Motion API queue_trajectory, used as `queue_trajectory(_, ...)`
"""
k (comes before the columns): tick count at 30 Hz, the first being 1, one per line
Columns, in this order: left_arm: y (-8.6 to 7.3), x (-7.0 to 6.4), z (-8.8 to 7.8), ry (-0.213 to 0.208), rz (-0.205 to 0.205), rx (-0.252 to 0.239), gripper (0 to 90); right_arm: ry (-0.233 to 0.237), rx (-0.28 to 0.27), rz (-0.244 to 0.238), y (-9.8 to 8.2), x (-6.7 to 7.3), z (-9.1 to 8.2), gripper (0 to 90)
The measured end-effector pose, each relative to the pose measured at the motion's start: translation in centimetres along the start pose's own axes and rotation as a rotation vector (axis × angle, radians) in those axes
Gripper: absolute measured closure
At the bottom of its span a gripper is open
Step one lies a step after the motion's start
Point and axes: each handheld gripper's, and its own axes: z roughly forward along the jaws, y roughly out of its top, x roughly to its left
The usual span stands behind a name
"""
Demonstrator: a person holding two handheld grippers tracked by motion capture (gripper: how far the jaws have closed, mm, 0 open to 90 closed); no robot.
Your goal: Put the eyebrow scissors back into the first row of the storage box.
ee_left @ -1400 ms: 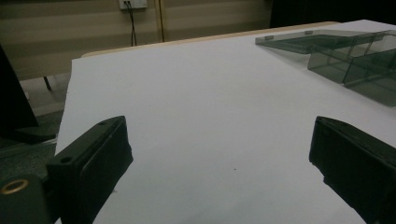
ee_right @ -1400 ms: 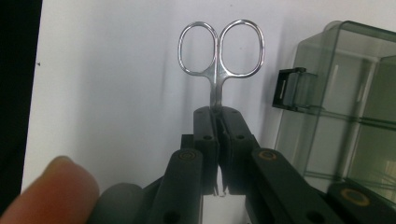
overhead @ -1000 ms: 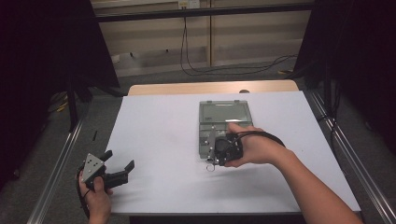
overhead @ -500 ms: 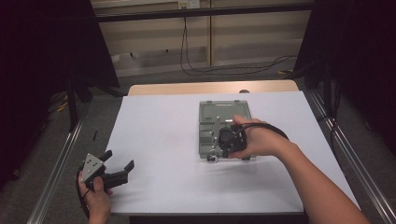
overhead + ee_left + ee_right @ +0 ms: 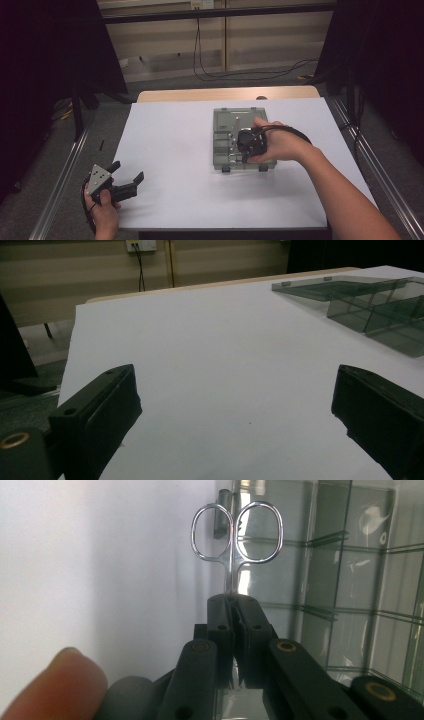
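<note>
From my remote station I logged the right gripper (image 5: 234, 605) clamped on a small pair of steel scissors (image 5: 234, 540), gripped at the shanks, their long axis running straight out along the jaws with the two finger loops leading, poised over the near-left corner of the clear compartment box (image 5: 219, 131). The box's divided cells lay just beyond and to the right of the loops, so I judged that the coming placement hinged on lining that axis up with a long cell. The left gripper (image 5: 125, 181) rested well apart at the near-left edge of the white table (image 5: 165, 150), jaws spread and empty; I could read no brand, label or writing.
</note>
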Motion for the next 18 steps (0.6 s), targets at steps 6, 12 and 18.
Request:
queue_trajectory(6,0.0,0.0,0.0,0.001,-0.003,-0.001,4.9,-0.006,-0.003,0.011,-0.2,-0.9,-0.2,86.4)
queue_trajectory(12,0.0,0.0,0.0,-0.002,0.002,0.0,4.9,-0.027,-0.015,0.037,-1.0,-2.2,-1.1,86.4)
queue_trajectory(18,0.0,0.0,0.0,-0.001,0.002,0.001,4.9,-0.028,-0.008,0.077,-1.5,-2.9,-1.2,86.4)
